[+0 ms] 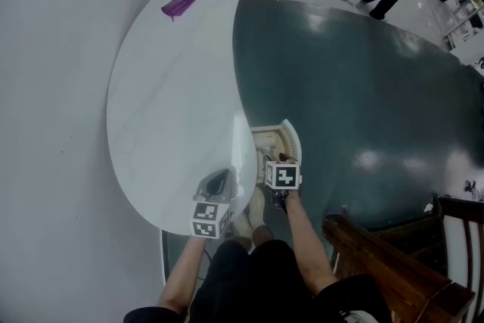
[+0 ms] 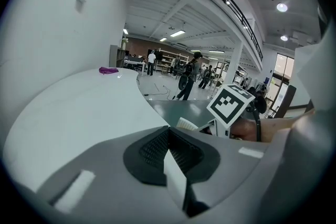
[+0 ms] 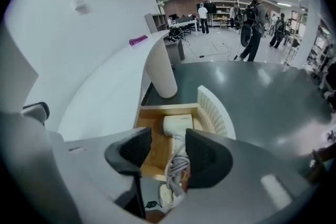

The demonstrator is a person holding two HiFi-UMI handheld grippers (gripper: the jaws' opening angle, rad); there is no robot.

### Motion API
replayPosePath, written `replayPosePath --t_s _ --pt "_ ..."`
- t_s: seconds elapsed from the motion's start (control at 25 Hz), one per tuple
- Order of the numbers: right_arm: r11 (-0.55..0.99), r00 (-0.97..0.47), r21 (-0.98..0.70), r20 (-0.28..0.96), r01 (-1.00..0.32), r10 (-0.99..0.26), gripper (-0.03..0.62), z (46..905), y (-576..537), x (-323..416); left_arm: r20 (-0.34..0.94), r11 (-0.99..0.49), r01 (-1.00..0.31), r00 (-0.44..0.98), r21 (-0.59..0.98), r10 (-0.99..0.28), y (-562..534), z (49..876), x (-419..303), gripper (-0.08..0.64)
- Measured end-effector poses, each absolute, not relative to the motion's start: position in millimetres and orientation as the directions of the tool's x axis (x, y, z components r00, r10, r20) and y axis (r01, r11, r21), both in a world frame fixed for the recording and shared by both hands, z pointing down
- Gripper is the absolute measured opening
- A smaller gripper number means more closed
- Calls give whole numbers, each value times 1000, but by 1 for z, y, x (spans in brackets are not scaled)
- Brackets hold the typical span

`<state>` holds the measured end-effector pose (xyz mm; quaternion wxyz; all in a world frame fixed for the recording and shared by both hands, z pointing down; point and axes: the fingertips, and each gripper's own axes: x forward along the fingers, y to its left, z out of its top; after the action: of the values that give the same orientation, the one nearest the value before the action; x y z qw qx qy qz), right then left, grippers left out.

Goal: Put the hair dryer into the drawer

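Below right gripper [image 3: 169, 153], fingers [image 3: 210, 160] spread, hair dryer [image 3: 177, 124] in drawer [image 3: 149, 136], cord [image 3: 177, 164] partly hidden; left gripper [image 2: 169, 152] fingers [image 2: 152, 149] pressed together.

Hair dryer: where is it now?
In the right gripper view the hair dryer lies inside the open wooden drawer, cord bunched at its near end, right of the white table, beneath the open right gripper.

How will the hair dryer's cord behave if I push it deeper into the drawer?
The cord lies in loose grey loops, so it is probably floppy and would bunch up rather than slide as one piece. The hair dryer looks like smooth hard plastic lying flat in the drawer, so it would likely slide, not roll.
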<state>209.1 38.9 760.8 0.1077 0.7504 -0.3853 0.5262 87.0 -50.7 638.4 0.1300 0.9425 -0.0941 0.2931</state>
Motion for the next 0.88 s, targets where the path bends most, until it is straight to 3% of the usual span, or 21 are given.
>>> replayPosePath --t_s 0.72,0.88 --pt "-604 413 -125 621 -787 -667 14 617 45 189 472 -957 -246 869 155 -147 -40 571 69 5" --pt "-589 439 -114 556 -800 -705 6 584 49 177 440 -961 -240 884 137 -158 -38 549 62 5"
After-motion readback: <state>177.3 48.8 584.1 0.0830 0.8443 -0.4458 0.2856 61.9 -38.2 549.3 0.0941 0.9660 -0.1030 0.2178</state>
